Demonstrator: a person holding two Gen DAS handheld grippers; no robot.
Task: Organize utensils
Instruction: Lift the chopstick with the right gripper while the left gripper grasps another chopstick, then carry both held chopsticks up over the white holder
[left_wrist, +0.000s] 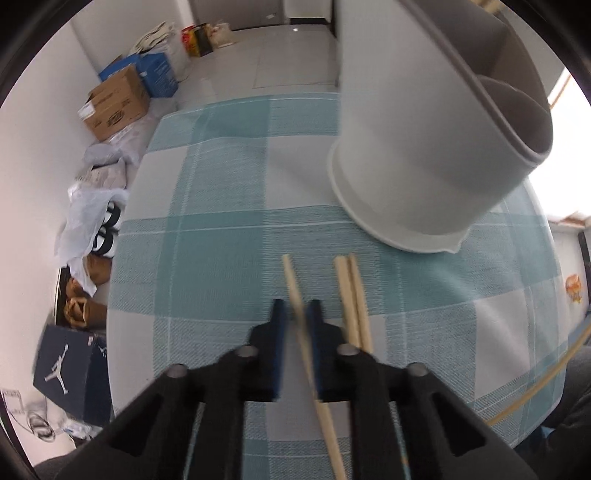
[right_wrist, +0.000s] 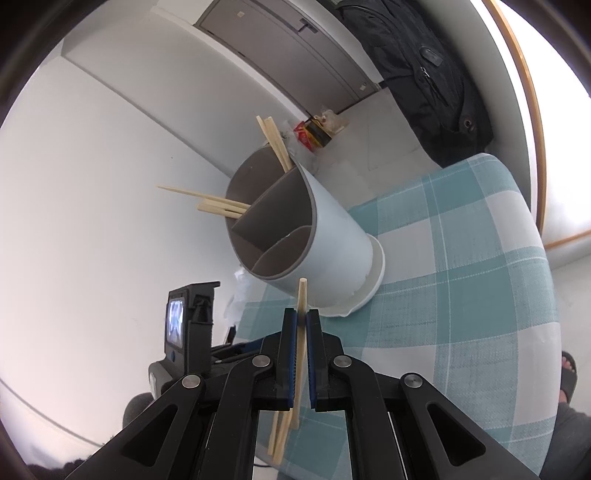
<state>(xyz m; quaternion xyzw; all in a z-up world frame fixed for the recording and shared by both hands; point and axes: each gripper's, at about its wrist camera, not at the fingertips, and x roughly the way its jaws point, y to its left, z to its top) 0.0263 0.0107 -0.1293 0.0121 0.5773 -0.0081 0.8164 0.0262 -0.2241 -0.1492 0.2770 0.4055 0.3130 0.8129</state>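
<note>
A white utensil holder (left_wrist: 406, 147) (right_wrist: 340, 243) with grey inner dividers stands on the teal and white plaid tablecloth (left_wrist: 221, 240) (right_wrist: 461, 295). Several wooden chopsticks (right_wrist: 275, 144) lean out of its far compartments. My left gripper (left_wrist: 295, 306) points down at the table, shut on a single chopstick (left_wrist: 291, 280) that runs between its blue pads. Just to its right, two loose chopsticks (left_wrist: 354, 295) lie side by side on the cloth in front of the holder. My right gripper (right_wrist: 302, 314) hovers before the holder, shut on a pair of chopsticks (right_wrist: 302, 291) held roughly upright.
Cardboard boxes (left_wrist: 114, 99), a dark shoe box (left_wrist: 70, 369) and bags lie on the floor left of the table. A black backpack (right_wrist: 424, 74) hangs behind the table. The left gripper's body (right_wrist: 188, 325) shows at the table's left edge. A sandalled foot (right_wrist: 567, 376) is at the right.
</note>
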